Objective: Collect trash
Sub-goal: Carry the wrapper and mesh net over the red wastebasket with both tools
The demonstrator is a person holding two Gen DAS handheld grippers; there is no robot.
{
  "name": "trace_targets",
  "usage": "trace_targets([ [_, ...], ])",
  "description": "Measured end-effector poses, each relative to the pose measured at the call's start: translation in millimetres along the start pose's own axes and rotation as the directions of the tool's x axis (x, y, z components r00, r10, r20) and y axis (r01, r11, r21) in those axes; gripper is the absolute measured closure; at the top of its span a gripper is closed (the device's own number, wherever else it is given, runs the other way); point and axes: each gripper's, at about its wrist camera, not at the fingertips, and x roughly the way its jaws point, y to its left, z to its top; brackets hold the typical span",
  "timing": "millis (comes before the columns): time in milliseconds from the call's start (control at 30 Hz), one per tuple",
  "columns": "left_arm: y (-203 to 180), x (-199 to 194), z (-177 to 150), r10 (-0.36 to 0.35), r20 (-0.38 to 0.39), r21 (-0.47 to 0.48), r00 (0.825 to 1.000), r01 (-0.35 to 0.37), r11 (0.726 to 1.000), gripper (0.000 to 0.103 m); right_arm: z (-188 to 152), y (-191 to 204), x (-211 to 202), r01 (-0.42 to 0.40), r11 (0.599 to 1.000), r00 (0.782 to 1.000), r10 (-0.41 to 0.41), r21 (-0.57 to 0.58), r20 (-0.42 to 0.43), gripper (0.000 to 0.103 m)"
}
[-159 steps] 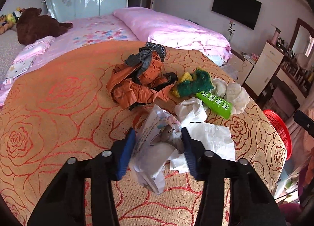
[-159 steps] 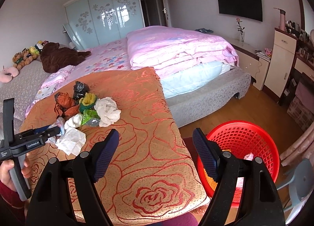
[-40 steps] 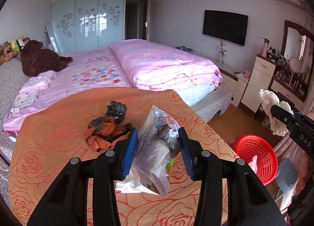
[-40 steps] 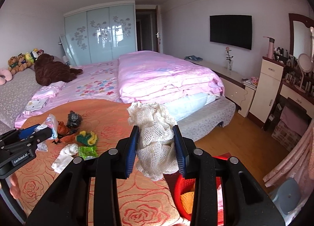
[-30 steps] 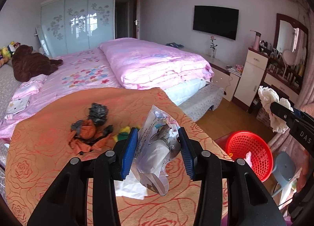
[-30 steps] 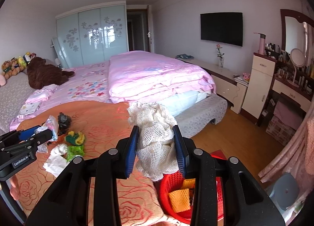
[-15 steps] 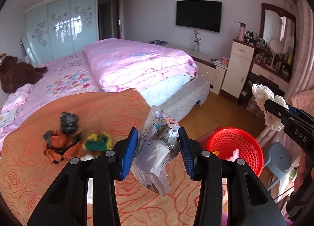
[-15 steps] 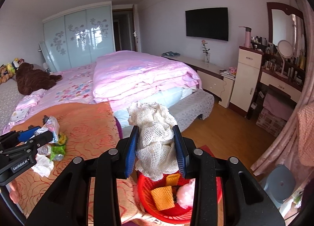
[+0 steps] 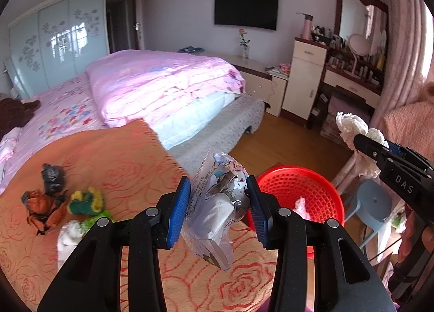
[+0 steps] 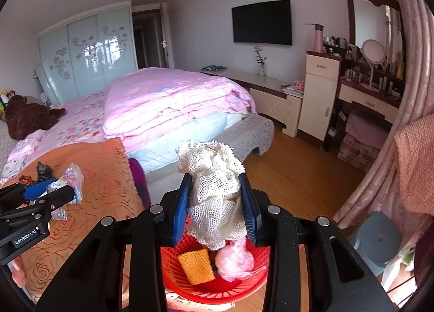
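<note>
My left gripper (image 9: 218, 207) is shut on a crumpled clear plastic wrapper (image 9: 217, 211) with printed pictures, held above the edge of the orange rose-patterned blanket (image 9: 108, 154). My right gripper (image 10: 215, 206) is shut on a wad of cream netting (image 10: 214, 190), hanging directly over the red basket (image 10: 187, 285). The basket (image 9: 320, 187) sits on the floor beside the bed and holds an orange mesh piece (image 10: 196, 266) and a pink wad (image 10: 236, 260). More trash lies on the blanket at left: a black wad (image 9: 53, 177), an orange-brown bag (image 9: 43, 210), a green-yellow piece (image 9: 85, 202) and white tissue (image 9: 69, 234).
A pink quilt (image 9: 162, 81) covers the bed behind. A blue-grey stool (image 10: 378, 240) stands right of the basket, near a pink curtain (image 10: 379, 176). A white cabinet (image 10: 318, 97) and a cluttered dresser (image 10: 374, 89) line the right wall. Bare wooden floor (image 10: 298, 173) lies between the bed and the dresser.
Both grippers have swung right, away from the trash pile towards the basket, each keeping its load. The red basket now sits under the right gripper and close to the left one.
</note>
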Motion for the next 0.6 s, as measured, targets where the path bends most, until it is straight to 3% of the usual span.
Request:
trace_targets([
  [600, -51.1, 47.6, -4.2, -0.122, -0.093, 0.094, 0.988, 0.130, 0.987, 0.062, -19.9, -43.8, 25.3, 0.056, 0.996, 0.996, -0.051, 0.064, -0.068, 0.069],
])
